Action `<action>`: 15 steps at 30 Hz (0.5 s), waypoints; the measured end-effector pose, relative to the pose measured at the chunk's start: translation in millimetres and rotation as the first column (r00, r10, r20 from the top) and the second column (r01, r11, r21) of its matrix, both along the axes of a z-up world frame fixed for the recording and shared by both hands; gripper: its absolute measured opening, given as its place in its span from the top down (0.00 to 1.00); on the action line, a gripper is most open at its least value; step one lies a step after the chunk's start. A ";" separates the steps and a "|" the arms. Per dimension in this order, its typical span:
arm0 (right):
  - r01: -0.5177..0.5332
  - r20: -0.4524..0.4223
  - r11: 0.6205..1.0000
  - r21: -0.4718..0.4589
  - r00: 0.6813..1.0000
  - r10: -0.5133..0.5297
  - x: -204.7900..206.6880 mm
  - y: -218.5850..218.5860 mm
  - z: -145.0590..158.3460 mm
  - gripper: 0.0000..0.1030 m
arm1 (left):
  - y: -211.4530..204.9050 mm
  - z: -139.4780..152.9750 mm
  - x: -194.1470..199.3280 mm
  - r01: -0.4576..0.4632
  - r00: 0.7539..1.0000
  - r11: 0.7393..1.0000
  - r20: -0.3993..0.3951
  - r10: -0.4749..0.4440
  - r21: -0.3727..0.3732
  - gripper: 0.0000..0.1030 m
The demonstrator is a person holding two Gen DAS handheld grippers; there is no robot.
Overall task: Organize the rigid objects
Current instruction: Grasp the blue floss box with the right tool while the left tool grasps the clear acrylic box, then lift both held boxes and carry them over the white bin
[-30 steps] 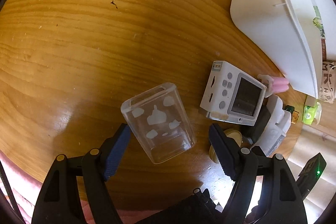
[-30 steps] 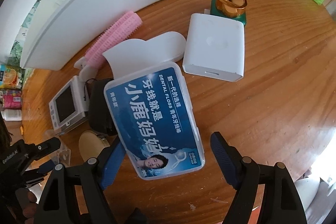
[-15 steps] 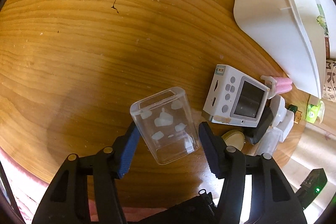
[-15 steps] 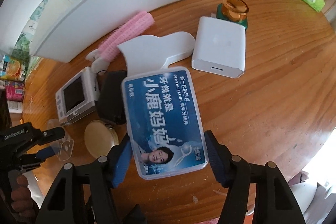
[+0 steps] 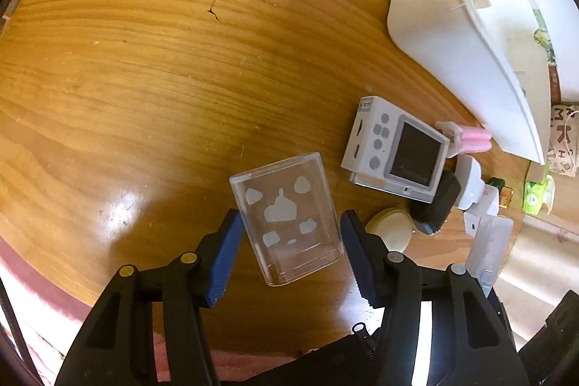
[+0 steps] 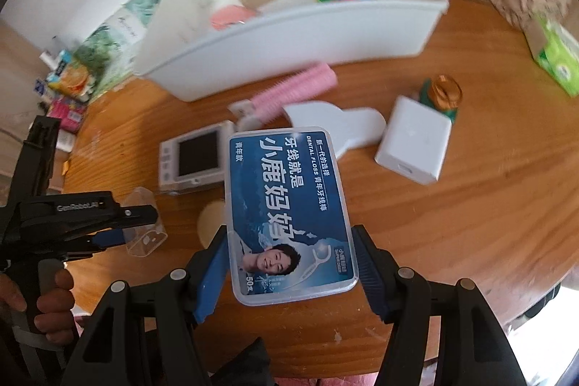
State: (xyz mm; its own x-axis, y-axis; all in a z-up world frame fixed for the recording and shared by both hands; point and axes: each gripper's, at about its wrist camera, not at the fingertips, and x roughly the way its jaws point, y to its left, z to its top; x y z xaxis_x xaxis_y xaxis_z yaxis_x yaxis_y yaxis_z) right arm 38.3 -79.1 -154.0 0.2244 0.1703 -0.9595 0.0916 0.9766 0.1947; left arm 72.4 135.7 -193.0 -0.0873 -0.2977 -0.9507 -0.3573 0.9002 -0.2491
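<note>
A clear plastic box with white shapes inside hangs tilted over the wooden table, my left gripper shut on its lower sides. The right wrist view shows that same box in the left gripper, held by a hand at the lower left. My right gripper is shut on a blue-labelled dental floss box, raised above the table with its label facing the camera.
A white storage bin with several items inside stands at the back. In front of it lie a pink hair roller, a white camera, a white curved piece, a white square box, a gold-lidded jar and a round cream compact.
Both grippers closed onto their boxes. The right one then rose and rolled with the floss box, uncovering the items beneath. The left one shifted slightly with the clear box.
</note>
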 end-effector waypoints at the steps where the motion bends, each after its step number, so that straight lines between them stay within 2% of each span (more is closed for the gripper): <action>1: -0.013 0.008 1.000 0.004 1.000 0.013 3.2 -1.1 2.0 0.37 | -0.2 4.0 -1.4 -0.008 1.000 1.000 0.004 0.008 0.006 0.42; 8: -0.124 0.099 0.992 0.007 0.988 0.122 19.5 -20.9 32.8 0.37 | -4.5 40.3 -0.7 -0.061 0.994 0.998 0.089 0.059 0.022 0.42; 15: -0.209 0.216 0.978 -0.011 0.954 0.206 43.7 -33.7 73.4 0.37 | -15.0 86.4 17.0 -0.097 0.973 0.995 0.214 0.087 0.037 0.42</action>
